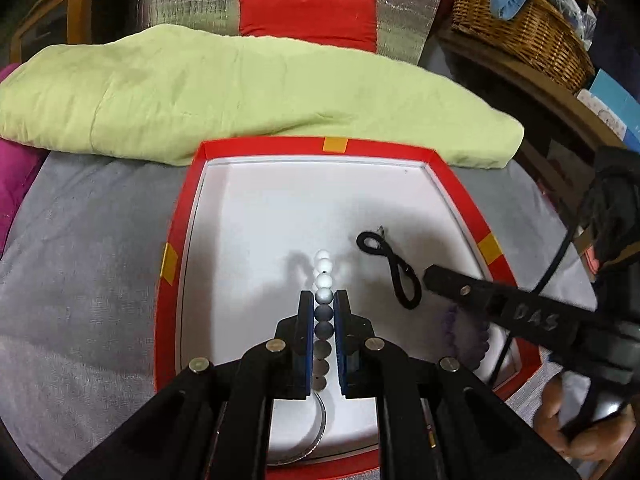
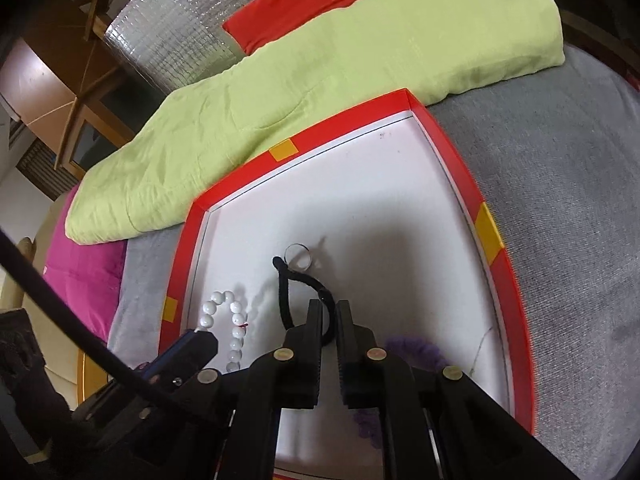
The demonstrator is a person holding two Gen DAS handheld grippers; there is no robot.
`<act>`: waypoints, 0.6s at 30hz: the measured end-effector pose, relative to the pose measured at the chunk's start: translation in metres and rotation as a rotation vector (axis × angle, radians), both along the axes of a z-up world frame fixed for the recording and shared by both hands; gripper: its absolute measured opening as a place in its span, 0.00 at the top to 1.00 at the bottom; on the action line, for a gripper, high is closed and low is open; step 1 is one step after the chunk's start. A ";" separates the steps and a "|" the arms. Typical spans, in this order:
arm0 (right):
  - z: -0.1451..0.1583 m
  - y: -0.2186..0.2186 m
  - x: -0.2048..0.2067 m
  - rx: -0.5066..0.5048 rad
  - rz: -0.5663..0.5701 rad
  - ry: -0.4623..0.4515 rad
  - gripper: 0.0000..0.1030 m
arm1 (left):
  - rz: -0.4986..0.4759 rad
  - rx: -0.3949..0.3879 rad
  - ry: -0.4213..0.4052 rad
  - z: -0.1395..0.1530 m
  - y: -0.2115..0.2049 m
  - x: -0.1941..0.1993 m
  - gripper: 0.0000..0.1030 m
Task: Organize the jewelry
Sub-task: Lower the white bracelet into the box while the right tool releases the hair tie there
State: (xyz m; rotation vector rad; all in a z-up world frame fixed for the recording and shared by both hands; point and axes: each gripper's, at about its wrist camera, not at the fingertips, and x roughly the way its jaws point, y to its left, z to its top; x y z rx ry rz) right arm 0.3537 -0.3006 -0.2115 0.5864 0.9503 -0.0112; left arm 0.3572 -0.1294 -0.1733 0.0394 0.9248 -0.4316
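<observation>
Black-framed left tool (image 1: 323, 300) straddles a string of white and grey round beads (image 1: 323, 280), its blue pads either side of the strand; whether they pinch it cannot be told. White beads run ahead of the tips, grey ones back between the fingers. To finish this step well, close squarely on one bead and lift slowly so the string does not swing. Right tool (image 2: 330, 312) hovers with jaws narrowly parted around a black cord loop (image 2: 288, 292), a small silver ring (image 2: 298, 258) just beyond. All lie in the red-rimmed white tray (image 1: 176, 280).
</observation>
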 end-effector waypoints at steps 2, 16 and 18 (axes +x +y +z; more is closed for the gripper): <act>0.003 -0.003 -0.004 0.008 -0.004 -0.004 0.91 | -0.004 0.013 0.010 0.000 -0.002 -0.001 0.90; 0.038 -0.019 -0.057 -0.043 0.030 -0.061 0.89 | 0.078 0.101 -0.098 0.034 0.014 -0.049 0.46; 0.040 -0.023 -0.069 -0.056 0.044 -0.061 0.88 | 0.075 0.120 -0.120 0.037 0.018 -0.062 0.45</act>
